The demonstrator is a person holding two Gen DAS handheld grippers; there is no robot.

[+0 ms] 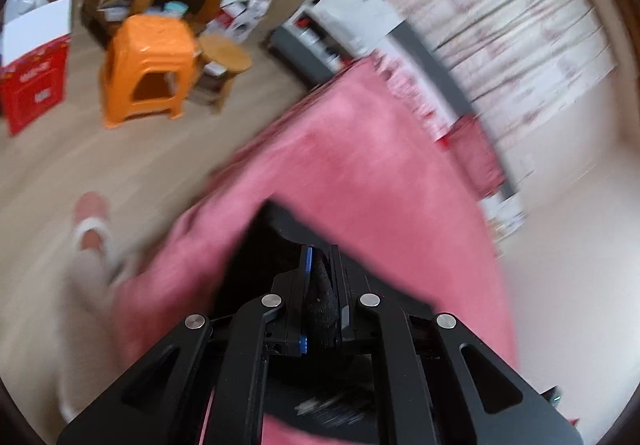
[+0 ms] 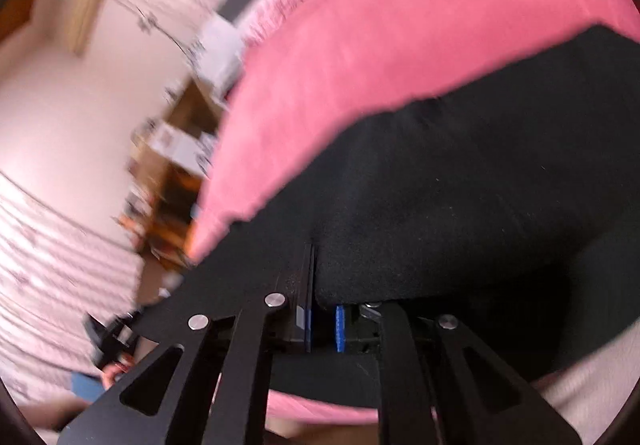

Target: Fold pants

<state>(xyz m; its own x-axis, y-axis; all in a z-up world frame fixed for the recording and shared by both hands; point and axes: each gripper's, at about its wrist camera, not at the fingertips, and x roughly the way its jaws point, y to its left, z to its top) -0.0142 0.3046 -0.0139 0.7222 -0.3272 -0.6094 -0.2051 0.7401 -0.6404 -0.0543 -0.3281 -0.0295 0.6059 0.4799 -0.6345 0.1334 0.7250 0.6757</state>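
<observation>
The black pants [image 2: 460, 185] are held up over a pink cloth-covered surface [image 1: 360, 165]. My left gripper [image 1: 321, 257] is shut on a fold of the black pants [image 1: 320, 301], which bunch between its pads. My right gripper [image 2: 320, 257] is shut on an edge of the pants, which spread wide to the right and hide the right finger. Both views are blurred by motion.
An orange plastic stool [image 1: 150, 69] and a small round wooden stool [image 1: 224, 57] stand on the wood floor, with a red box [image 1: 34, 85] at the left. The person's foot in a white slipper [image 1: 92, 233] is near the pink surface's edge. Striped curtains [image 1: 512, 29] hang beyond.
</observation>
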